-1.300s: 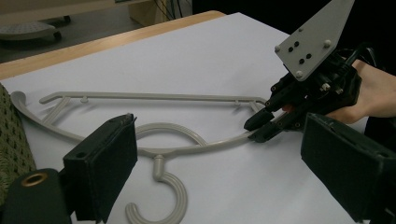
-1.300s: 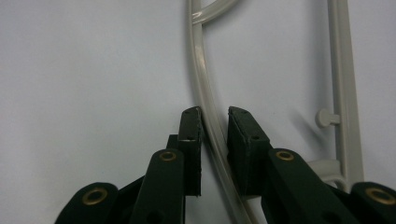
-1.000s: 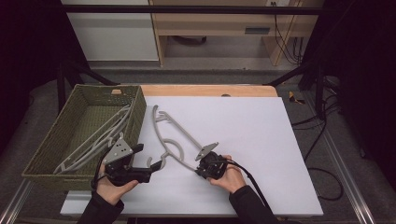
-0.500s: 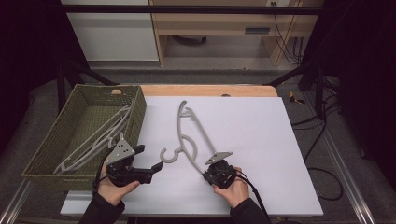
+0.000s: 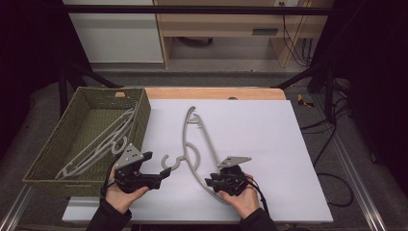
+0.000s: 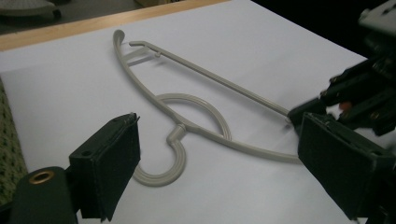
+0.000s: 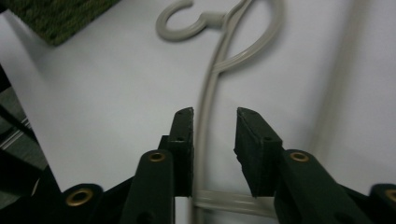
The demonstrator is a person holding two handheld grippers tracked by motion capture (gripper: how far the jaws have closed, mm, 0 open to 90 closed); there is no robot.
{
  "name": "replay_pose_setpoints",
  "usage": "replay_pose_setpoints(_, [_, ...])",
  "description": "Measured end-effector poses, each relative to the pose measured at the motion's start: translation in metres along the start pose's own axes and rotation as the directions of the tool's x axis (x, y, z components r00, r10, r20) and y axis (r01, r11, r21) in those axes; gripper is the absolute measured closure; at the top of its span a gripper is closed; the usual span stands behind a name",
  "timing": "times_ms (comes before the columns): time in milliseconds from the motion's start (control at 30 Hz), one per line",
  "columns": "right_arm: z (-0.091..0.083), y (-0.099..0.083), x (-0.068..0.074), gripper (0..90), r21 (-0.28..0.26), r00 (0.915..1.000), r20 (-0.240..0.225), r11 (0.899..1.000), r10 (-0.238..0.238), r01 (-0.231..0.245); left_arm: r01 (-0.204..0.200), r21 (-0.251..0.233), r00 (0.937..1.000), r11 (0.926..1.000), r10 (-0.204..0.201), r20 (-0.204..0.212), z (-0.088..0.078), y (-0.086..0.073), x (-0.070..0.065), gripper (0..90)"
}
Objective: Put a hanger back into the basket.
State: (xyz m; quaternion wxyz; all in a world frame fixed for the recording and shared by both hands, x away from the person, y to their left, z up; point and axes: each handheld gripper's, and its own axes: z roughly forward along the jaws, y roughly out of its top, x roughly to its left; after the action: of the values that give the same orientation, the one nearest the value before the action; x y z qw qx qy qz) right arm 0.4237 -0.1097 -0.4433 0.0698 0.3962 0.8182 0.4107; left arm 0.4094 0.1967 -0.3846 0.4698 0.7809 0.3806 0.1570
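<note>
Grey hanger [image 5: 192, 144] lying flat on white counter [image 5: 269, 144], right tongs [image 5: 215, 182] just opening, straddling its arm unclenched, left tongs [image 5: 161, 175] gaping wide beside its hook.

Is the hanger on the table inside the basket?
No, the hanger lies flat on the white table, right of the basket, which holds other hangers.

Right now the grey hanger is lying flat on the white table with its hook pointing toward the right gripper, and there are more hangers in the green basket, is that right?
Not quite. The hanger lies flat on the white table, but its hook points toward the left gripper, not the right gripper; the high view shows it. More hangers do lie in the green basket.
</note>
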Motion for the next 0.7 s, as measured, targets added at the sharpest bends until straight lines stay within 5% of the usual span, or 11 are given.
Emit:
replay_pose_setpoints(233, [-0.032,0.001,-0.033,51.8,-0.086,0.9955,0.095,0.996,0.001,0.007,0.051,0.077,0.9987,0.9957,-0.051,-0.005,0.035,0.005,-0.012,17.8])
replay_pose_setpoints(600, [-0.063,-0.011,-0.06,30.3,-0.225,0.9911,0.131,0.973,-0.02,0.05,0.085,0.155,0.9953,0.9843,-0.077,-0.059,0.093,-0.001,-0.022,24.8])
replay_pose_setpoints(700, [-0.068,-0.014,-0.064,27.9,-0.237,0.9889,0.147,0.97,-0.021,0.055,0.094,0.185,0.9934,0.9782,-0.08,-0.082,0.105,-0.005,-0.02,36.4])
